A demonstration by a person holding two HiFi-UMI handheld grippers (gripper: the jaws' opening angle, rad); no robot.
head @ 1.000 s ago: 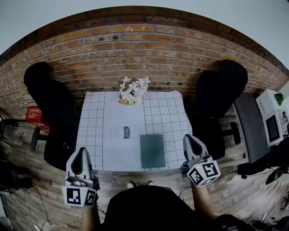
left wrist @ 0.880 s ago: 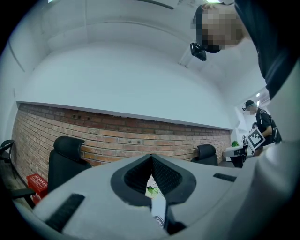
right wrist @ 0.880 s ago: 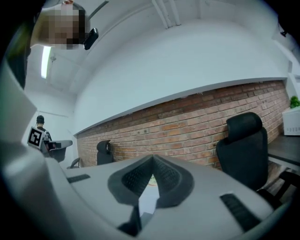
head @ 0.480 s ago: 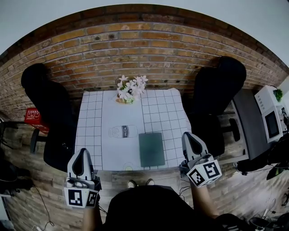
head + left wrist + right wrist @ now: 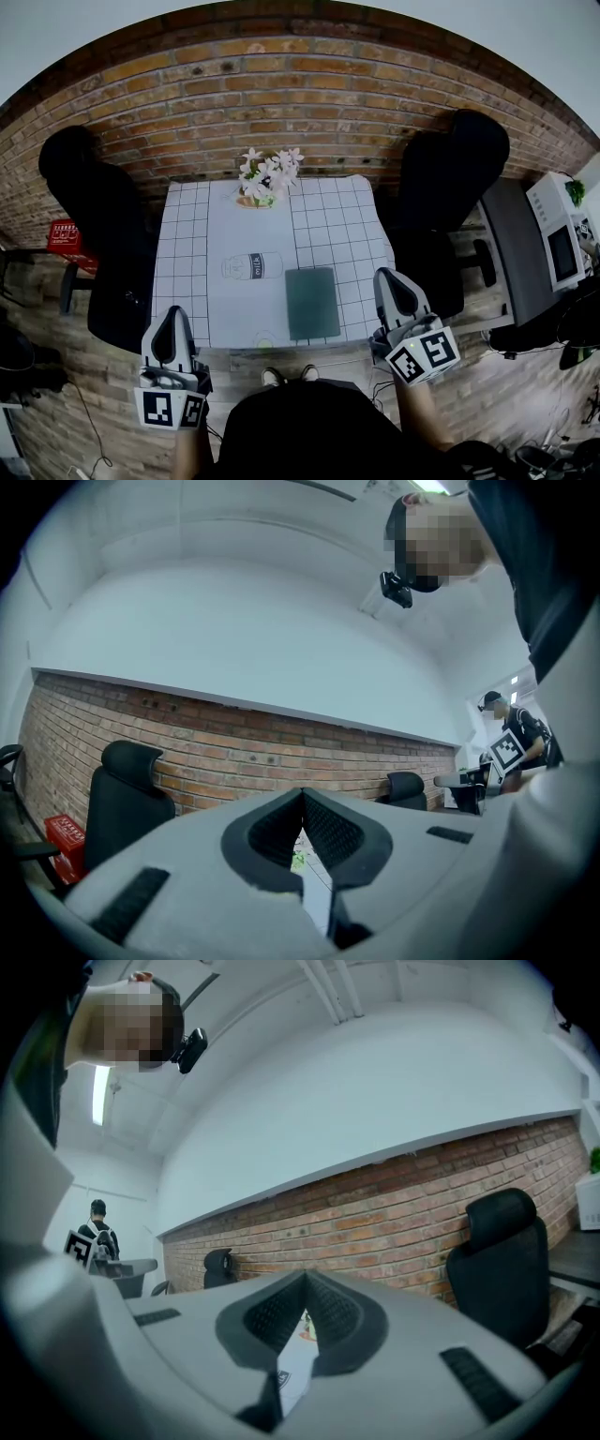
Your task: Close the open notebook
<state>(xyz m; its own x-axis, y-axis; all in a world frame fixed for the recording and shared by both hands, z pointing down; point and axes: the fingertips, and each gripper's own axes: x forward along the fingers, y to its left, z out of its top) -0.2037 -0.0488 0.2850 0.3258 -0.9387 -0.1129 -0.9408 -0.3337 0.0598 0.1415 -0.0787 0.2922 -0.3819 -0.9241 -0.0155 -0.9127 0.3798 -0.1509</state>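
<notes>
Green-covered and lying shut, the notebook sits flat on the checked worktop near its front edge, right of centre, while the left tongs and right tongs hang off that edge, each pair closed together on nothing.

Office-like room: brick wall, black office chairs, cloth-covered table.

Matt notebook, rough brick wall, wooden floor
</notes>
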